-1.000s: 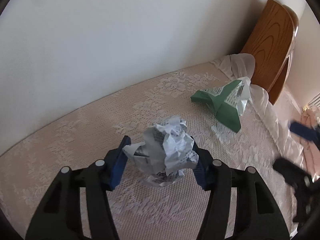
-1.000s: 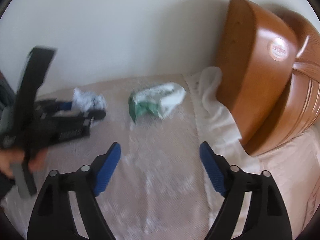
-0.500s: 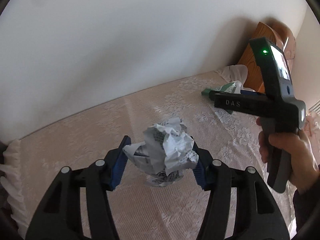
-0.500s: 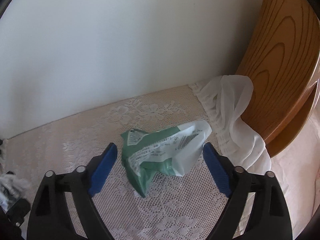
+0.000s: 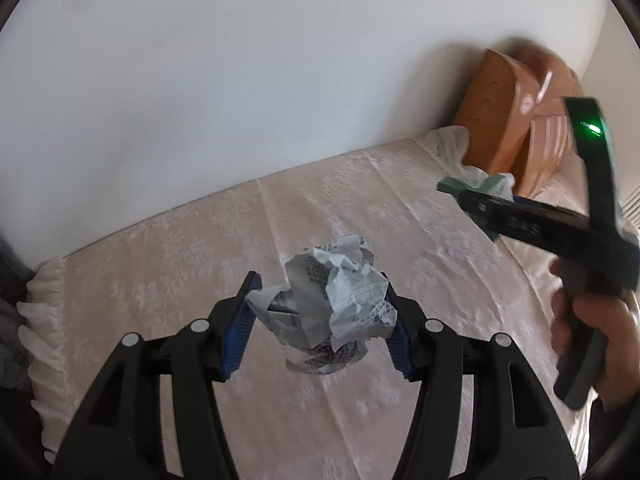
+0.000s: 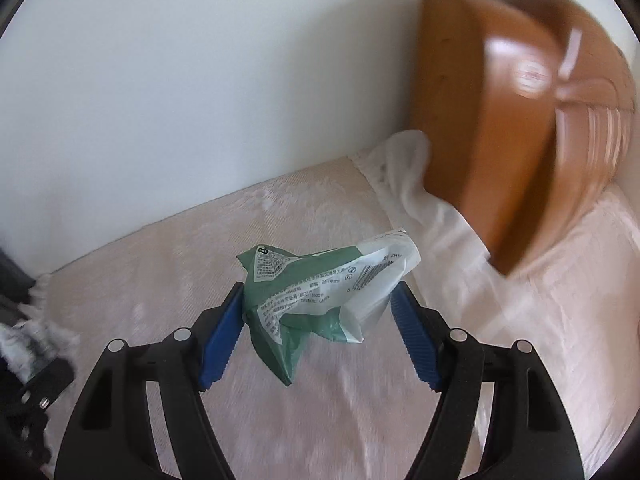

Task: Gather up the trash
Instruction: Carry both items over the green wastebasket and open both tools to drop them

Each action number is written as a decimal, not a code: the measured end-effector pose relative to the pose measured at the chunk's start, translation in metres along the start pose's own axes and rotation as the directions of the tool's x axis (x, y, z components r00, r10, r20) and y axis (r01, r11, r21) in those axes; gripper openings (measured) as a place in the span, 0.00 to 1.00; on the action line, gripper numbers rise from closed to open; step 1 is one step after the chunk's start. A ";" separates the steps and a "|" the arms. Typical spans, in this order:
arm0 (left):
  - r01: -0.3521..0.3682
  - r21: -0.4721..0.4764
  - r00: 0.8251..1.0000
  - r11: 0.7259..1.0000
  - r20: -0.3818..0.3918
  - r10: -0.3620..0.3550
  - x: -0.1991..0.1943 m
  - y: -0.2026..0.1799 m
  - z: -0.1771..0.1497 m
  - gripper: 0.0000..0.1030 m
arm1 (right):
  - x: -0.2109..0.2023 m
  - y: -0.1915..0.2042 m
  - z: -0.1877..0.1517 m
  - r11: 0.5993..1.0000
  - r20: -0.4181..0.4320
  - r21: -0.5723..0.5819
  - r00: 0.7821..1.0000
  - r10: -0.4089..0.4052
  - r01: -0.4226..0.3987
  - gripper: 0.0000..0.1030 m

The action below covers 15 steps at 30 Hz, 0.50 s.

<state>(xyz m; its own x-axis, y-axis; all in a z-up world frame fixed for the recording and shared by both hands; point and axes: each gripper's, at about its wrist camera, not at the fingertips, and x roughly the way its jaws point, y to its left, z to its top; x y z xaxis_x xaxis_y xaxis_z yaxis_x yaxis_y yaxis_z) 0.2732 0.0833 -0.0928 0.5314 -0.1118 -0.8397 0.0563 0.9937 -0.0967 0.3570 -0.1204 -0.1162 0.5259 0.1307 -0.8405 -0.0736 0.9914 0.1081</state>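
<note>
Left tool (image 5: 320, 312) clamped on a crumpled ball of printed paper (image 5: 330, 306), blue pads pressed into both sides, ball raised clear of the bed's lace cover (image 5: 180, 264). Loose scrap of the same paper hanging down beneath the ball, shadow visible on the cover below. Right tool (image 6: 320, 324) around a green and white plastic wrapper (image 6: 316, 288), jaws just been closing: left pad touching the green side, white end bulging toward the right pad, contact there hard to tell through the clear film. Wrapper crumpled, printed text and a barcode on its face, one green corner pointing down between the fingers, apparently lifted off the bed. Same wrapper seen small and partly hidden in the left wrist view, far right, beside the white ruffled cloth (image 6: 404, 184) at the bed's end. Right hand (image 5: 592, 328) gripping the black handle of the right tool, green light lit on its upright part. Wooden headboard (image 6: 500, 120) just past the ruffle, leaning at an angle, blurred. Plain white wall (image 5: 280, 80) along the far edge of the bed. Paper ball and part of the left tool at the far left edge of the right wrist view, blurred.
</note>
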 end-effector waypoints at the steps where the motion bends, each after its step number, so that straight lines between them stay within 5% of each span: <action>1: 0.006 0.002 1.000 1.000 0.000 -0.006 -0.007 -0.002 -0.004 0.54 | -0.014 -0.005 -0.012 1.000 0.008 0.010 1.000 0.001 -0.001 0.71; 15: 0.097 0.151 0.995 0.984 -0.038 -0.092 -0.099 -0.060 -0.110 0.55 | -0.180 -0.047 -0.224 0.965 0.012 0.261 0.999 -0.034 0.029 0.71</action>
<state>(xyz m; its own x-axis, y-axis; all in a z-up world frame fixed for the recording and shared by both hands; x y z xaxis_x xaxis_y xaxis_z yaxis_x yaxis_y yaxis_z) 0.1239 0.0343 -0.0624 0.4918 -0.2029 -0.8467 0.2344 0.9674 -0.0957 0.0756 -0.1918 -0.0890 0.5384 0.0973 -0.8370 0.1653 0.9618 0.2182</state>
